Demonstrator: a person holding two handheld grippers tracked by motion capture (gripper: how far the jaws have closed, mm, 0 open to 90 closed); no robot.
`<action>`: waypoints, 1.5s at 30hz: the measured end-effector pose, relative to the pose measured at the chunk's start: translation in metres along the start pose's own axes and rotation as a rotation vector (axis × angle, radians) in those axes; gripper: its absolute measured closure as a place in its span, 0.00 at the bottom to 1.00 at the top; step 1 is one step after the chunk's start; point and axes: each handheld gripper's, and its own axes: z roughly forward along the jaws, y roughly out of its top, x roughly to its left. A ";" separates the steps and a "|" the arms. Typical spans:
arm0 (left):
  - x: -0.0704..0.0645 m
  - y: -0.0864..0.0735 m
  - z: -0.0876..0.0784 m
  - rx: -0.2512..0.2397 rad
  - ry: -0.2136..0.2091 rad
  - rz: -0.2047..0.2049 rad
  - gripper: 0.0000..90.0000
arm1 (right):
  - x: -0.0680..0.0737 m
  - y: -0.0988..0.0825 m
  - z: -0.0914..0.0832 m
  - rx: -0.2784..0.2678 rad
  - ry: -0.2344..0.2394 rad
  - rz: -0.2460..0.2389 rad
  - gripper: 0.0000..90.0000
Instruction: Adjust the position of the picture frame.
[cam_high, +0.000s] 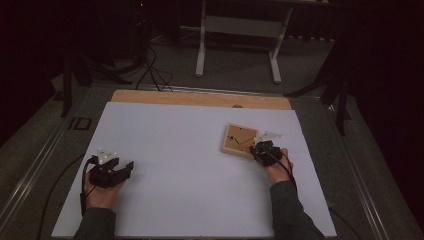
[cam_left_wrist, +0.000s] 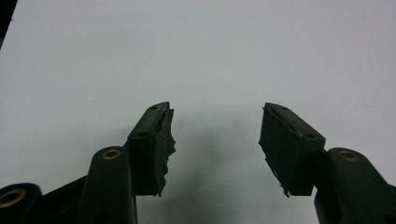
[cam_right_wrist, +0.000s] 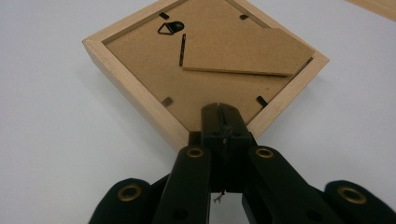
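From above, one small picture frame (cam_high: 240, 140) lies face down on the white table (cam_high: 190, 150), toward the right and a little past the middle. It is square, pale wood around a brown backing board. The right gripper (cam_high: 261, 148) sits at the frame's near right corner, held in the person's right hand (cam_high: 277, 170). The left gripper (cam_high: 125, 169) rests well apart on the left side of the table, in the left hand (cam_high: 102, 192).

In the left gripper view, its two black jaws stand spread wide over bare white surface, nothing between them.

In the right gripper view, the jaws are pressed together at the frame's (cam_right_wrist: 140, 98) nearest corner, over the backing; whether they pinch anything I cannot tell. The back shows one black hanging ring (cam_right_wrist: 169, 28), one fold-out stand flap (cam_right_wrist: 247, 53), and four small black retaining tabs.
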 end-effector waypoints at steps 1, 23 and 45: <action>0.000 0.000 0.000 0.000 0.000 0.001 0.48 | 0.000 0.000 0.000 0.000 0.002 0.004 1.00; -0.001 0.000 0.001 0.004 0.000 0.004 0.48 | 0.047 0.001 -0.002 -0.027 0.131 -0.069 1.00; 0.000 0.000 0.000 -0.001 -0.002 0.000 0.48 | 0.053 0.016 -0.002 -0.094 0.127 -0.032 1.00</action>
